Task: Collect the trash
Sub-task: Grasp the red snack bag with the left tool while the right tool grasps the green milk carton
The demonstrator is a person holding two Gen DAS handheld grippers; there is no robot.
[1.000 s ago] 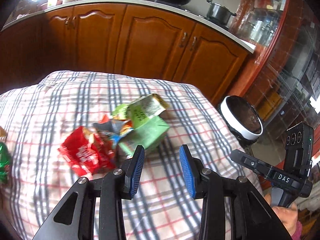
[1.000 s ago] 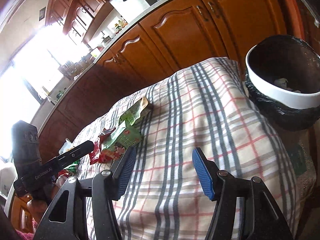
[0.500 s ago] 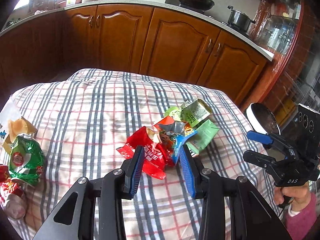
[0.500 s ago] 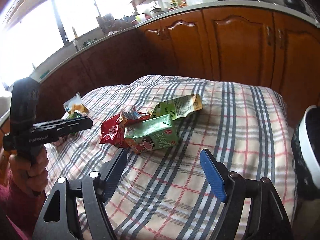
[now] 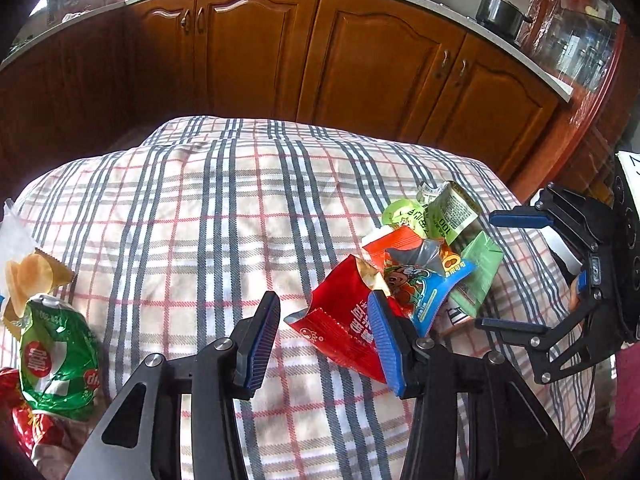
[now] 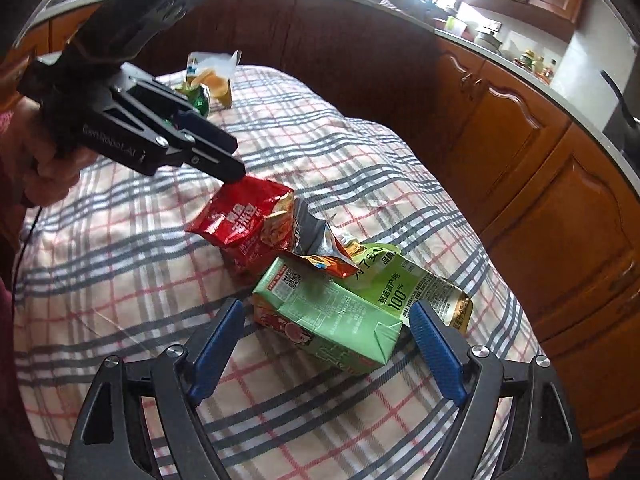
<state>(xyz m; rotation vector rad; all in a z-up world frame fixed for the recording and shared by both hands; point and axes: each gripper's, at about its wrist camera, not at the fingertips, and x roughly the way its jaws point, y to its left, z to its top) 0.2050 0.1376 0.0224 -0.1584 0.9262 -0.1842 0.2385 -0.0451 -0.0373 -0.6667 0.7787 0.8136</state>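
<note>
Plaid cloth [image 5: 224, 216] in grey, red and cream covers the table and serves as the reference surface. Near its middle lies a heap of trash: a red snack bag [image 5: 344, 320], a blue and orange wrapper [image 5: 424, 284] lying over it, a green drink carton [image 6: 328, 316] on its side, and a flattened green pouch [image 6: 416, 288] marked "100%" just behind the carton.

The left gripper [image 5: 324, 332] is spread wide. Its right finger lies against the red snack bag, and its left finger stands apart from the bag over bare cloth; nothing is clamped. In the right wrist view the tip of this gripper [image 6: 224, 160] touches the upper edge of the red snack bag [image 6: 244, 224].

The right gripper [image 6: 326, 354] is also wide open, with one blue pad on each side of the green drink carton; whether the pads touch it cannot be told. In the left wrist view it [image 5: 516, 272] reaches in from the far side of the heap.

At the cloth's left edge lie a green foil bag [image 5: 56, 344] and a yellow chip packet [image 5: 32, 276], well apart from the heap. Wooden cabinets [image 5: 360, 60] stand behind the table.
</note>
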